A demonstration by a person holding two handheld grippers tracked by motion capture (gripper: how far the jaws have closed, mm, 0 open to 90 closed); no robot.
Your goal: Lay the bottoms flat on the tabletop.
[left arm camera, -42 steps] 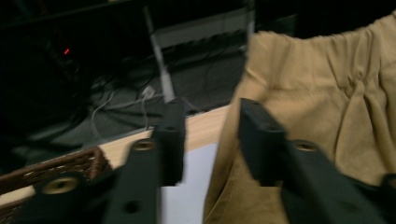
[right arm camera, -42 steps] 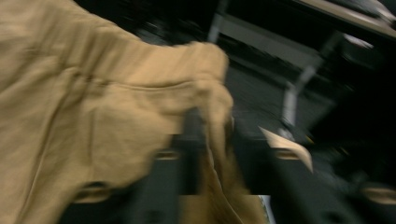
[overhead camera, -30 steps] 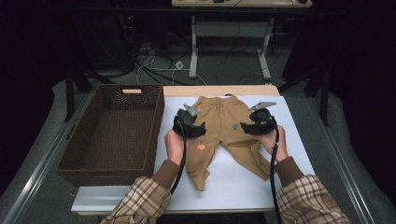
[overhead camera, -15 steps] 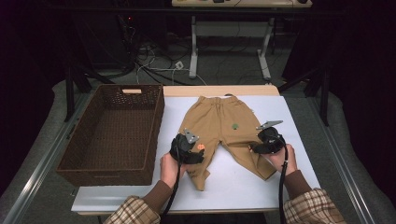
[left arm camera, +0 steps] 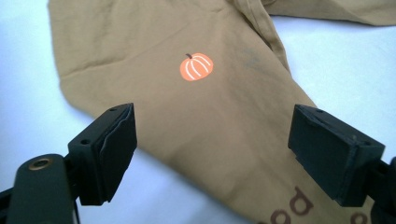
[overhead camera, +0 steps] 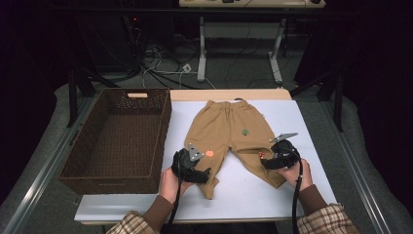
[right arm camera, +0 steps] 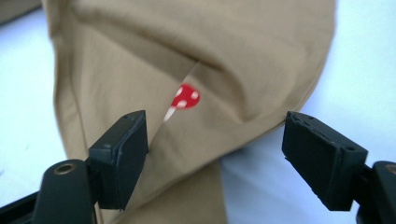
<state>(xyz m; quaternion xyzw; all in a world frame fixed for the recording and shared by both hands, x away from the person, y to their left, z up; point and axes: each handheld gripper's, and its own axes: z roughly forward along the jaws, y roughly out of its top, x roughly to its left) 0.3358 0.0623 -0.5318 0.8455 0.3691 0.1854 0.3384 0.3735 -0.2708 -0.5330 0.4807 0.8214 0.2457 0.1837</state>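
Fingers [left arm camera: 112,154] of both grippers, just opening wide, straddle the tan trousers' [overhead camera: 229,131] legs ungripped.

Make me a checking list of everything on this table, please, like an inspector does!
Surface: white table top, bare around the clothes.
Job's things: tan child's trousers lying flat, legs toward the person; orange pumpkin print, red mushroom print.
Clutter: brown wicker basket, nothing in it, left of the trousers.
Grippers: left gripper open over one leg; right gripper open over the other; jaws of both have just been opening, cloth below, not pinched.
Cables: loose wires on the floor behind.
Surroundings: dark room, white desk legs.
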